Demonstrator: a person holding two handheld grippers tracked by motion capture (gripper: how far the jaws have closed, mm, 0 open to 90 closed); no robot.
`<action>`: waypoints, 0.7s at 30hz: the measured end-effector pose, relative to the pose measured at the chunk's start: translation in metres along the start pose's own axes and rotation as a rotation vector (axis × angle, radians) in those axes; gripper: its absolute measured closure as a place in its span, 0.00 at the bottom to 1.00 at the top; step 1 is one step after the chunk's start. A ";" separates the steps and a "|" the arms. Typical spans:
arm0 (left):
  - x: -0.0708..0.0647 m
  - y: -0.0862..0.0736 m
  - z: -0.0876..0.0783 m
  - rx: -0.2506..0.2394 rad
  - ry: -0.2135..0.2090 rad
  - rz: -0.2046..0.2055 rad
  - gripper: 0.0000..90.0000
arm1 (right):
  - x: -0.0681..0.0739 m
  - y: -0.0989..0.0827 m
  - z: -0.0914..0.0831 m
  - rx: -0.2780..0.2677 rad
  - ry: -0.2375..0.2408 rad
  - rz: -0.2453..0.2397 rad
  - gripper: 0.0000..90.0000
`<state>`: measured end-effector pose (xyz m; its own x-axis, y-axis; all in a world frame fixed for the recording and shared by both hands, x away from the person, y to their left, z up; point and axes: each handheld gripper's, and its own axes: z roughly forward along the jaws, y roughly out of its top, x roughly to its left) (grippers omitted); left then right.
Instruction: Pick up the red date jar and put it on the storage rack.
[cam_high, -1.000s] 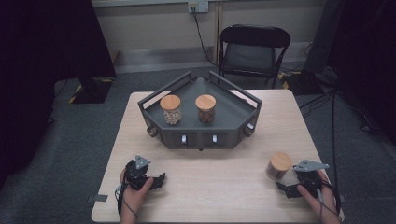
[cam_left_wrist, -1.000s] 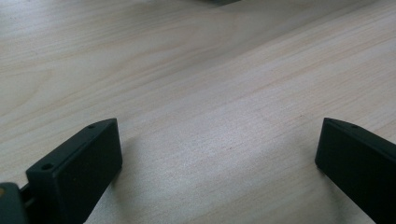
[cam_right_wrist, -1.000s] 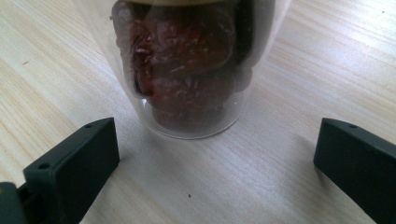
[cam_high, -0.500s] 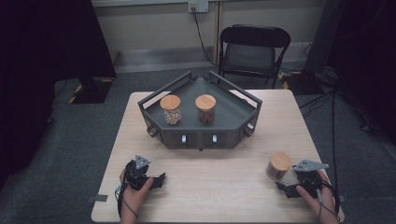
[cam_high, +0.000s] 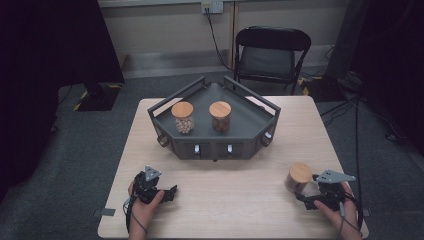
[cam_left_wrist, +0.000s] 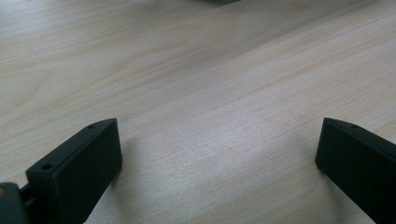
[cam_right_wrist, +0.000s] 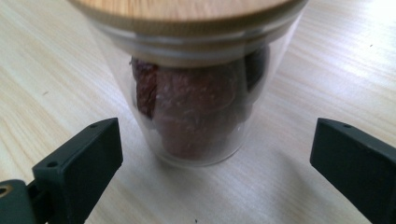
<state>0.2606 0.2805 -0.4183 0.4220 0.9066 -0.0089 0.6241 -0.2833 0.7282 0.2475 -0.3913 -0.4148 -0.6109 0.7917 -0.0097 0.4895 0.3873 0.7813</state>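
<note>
A glass jar with a wooden lid (cam_high: 300, 176) holding dark red pieces stands on the table near the front right. In the right gripper view the jar (cam_right_wrist: 196, 93) stands upright just ahead of my right gripper (cam_right_wrist: 217, 128), centred between the jaws. The jaws have just been closing a little, but they stand wide apart and clear of the glass. In the high view the right gripper (cam_high: 306, 195) sits right behind the jar in a person's hand. My left gripper (cam_high: 172, 192) rests at the front left, open (cam_left_wrist: 217, 128) over bare wood with nothing between its jaws.
A dark grey angular tray (cam_high: 250, 107) sits at the middle back of the light wooden table (cam_high: 225, 210). It holds a jar of pale round pieces (cam_high: 182, 117) and a jar of brown pieces (cam_high: 220, 116). A black folding chair (cam_high: 270, 50) stands behind the table.
</note>
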 end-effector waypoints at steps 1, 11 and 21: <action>0.000 0.000 0.000 0.000 0.000 0.000 0.00 | 0.000 -0.001 0.000 -0.007 -0.003 0.001 0.02; 0.000 0.000 0.000 0.000 0.000 0.000 0.00 | 0.001 -0.005 0.001 -0.069 0.000 0.030 0.02; 0.000 0.000 0.000 0.000 0.000 0.000 0.00 | 0.003 -0.005 0.006 -0.084 -0.005 0.030 0.02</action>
<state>0.2605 0.2805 -0.4184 0.4220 0.9066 -0.0089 0.6240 -0.2833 0.7283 0.2467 -0.3877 -0.4220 -0.5935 0.8048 0.0111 0.4533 0.3228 0.8309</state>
